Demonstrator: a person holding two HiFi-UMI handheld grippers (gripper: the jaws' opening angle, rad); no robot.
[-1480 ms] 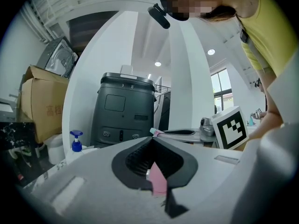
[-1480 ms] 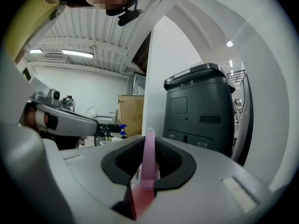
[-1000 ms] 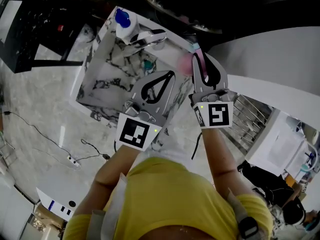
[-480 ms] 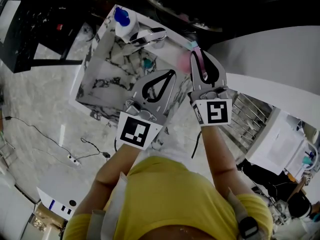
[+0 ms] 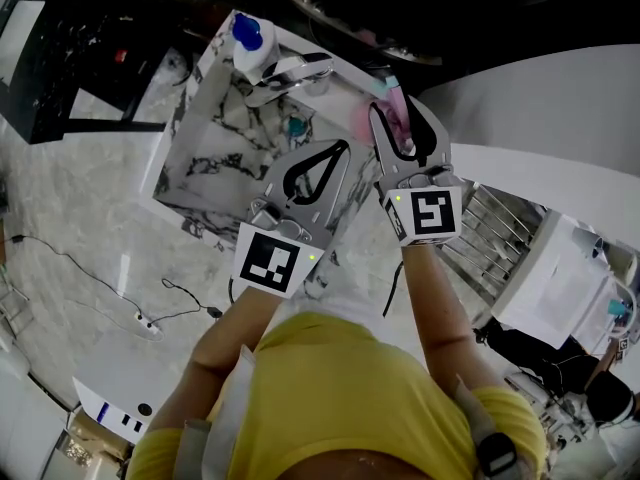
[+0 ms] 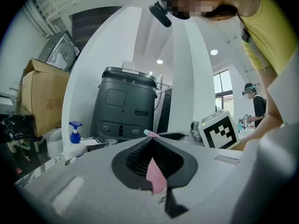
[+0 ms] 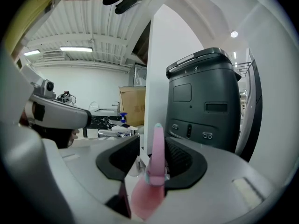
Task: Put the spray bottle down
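A pink spray bottle (image 5: 395, 126) with a teal collar stands upright between the jaws of my right gripper (image 5: 400, 108), at the marble table's right edge. In the right gripper view the pink spray bottle (image 7: 156, 171) rises in the middle with a gap beside it, and the right gripper (image 7: 156, 143) jaws are opening and not pressing on it. My left gripper (image 5: 345, 146) is shut and empty just left of it, over the table. In the left gripper view the bottle (image 6: 154, 176) shows pink past the closed tips of the left gripper (image 6: 150, 141).
The marble table (image 5: 200, 158) has a faucet (image 5: 290, 71) and a blue-pump soap bottle (image 5: 247, 38) at its far edge. A dark grey machine (image 7: 203, 97) stands behind. A wire rack (image 5: 495, 233) is on the right, a cardboard box (image 6: 39, 97) on the left.
The right gripper's jaws have spread apart around the spray bottle, and that hand has shifted slightly. The left gripper has stayed still.
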